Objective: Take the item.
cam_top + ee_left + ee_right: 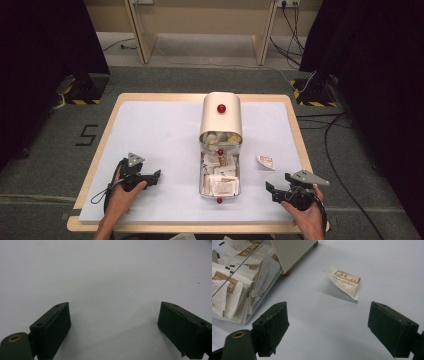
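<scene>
A: Where is the sachet [345,282] sitting right now?

B: It is lying alone on the white surface [160,135], well apart from the others, just right of the sachet box [220,150]. The box is lying open, its clear tray packed with similar packets under a cream lid [221,116].

A: And the right claw [328,327]?

B: It is hovering low near the sachet, jaws spread wide with nothing between them. In the right gripper view the sachet is lying just beyond the gap, so I judge the claw is lining up for a pick.

A: Why is it being held so flat?

B: Probably because the packet is thin; a low approach is letting the jaws slide in around its edges.

A: The left claw [113,325]?

B: It is waiting on the far side of the box, also spread, over bare surface, likely keeping out of the way.
</scene>
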